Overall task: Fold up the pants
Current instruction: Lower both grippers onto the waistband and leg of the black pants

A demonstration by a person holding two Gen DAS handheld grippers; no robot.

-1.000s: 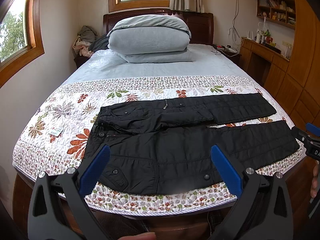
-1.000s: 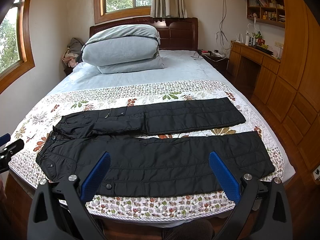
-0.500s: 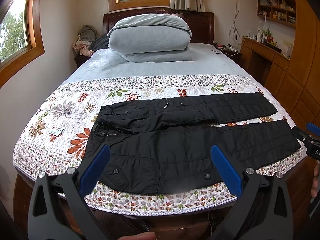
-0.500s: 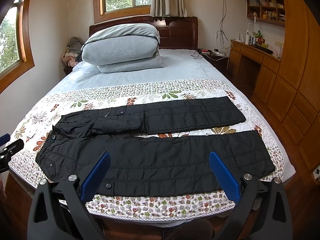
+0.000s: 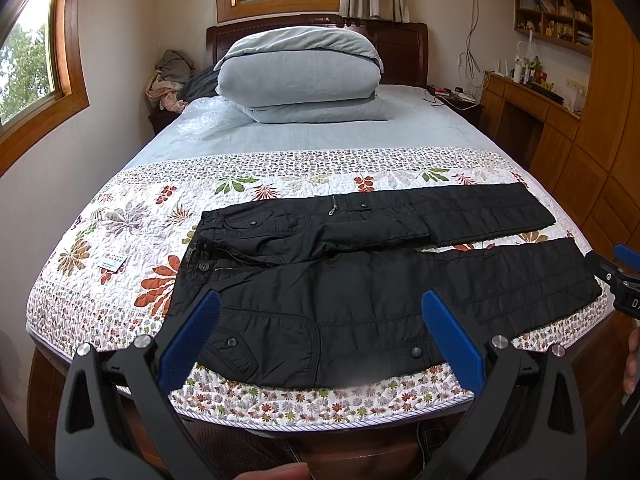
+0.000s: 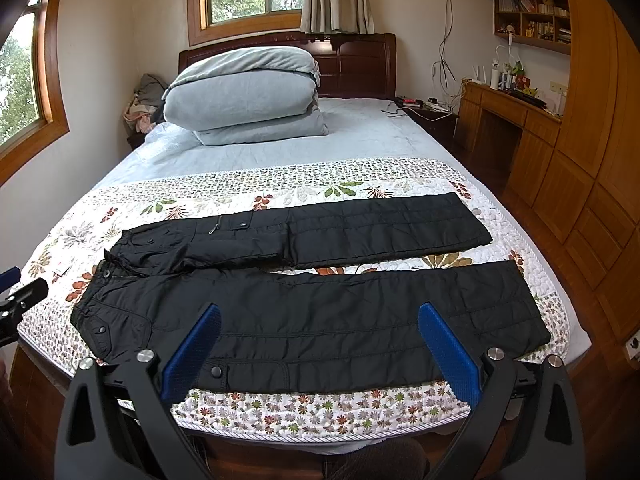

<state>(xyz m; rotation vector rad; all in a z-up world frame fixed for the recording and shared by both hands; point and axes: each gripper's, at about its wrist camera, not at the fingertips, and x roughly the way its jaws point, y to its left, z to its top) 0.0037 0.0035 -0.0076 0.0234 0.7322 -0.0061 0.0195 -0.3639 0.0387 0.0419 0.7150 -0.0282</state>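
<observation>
Black padded pants [image 5: 360, 280] lie flat across the foot of the bed, waistband to the left, both legs stretched to the right and spread slightly apart. They also show in the right wrist view [image 6: 320, 292]. My left gripper [image 5: 320, 320] is open and empty, held above the near edge over the hip area. My right gripper [image 6: 320, 332] is open and empty, held above the near leg. The right gripper also shows at the right edge of the left wrist view [image 5: 620, 280].
The pants rest on a floral quilt [image 5: 120, 232] over a grey sheet. A folded grey duvet [image 5: 300, 76] sits by the headboard. Wooden cabinets [image 6: 580, 160] and a desk line the right wall. A small card [image 5: 112, 260] lies on the quilt at left.
Both views have shifted very slightly; the pants lie as before and both grippers stay open.
</observation>
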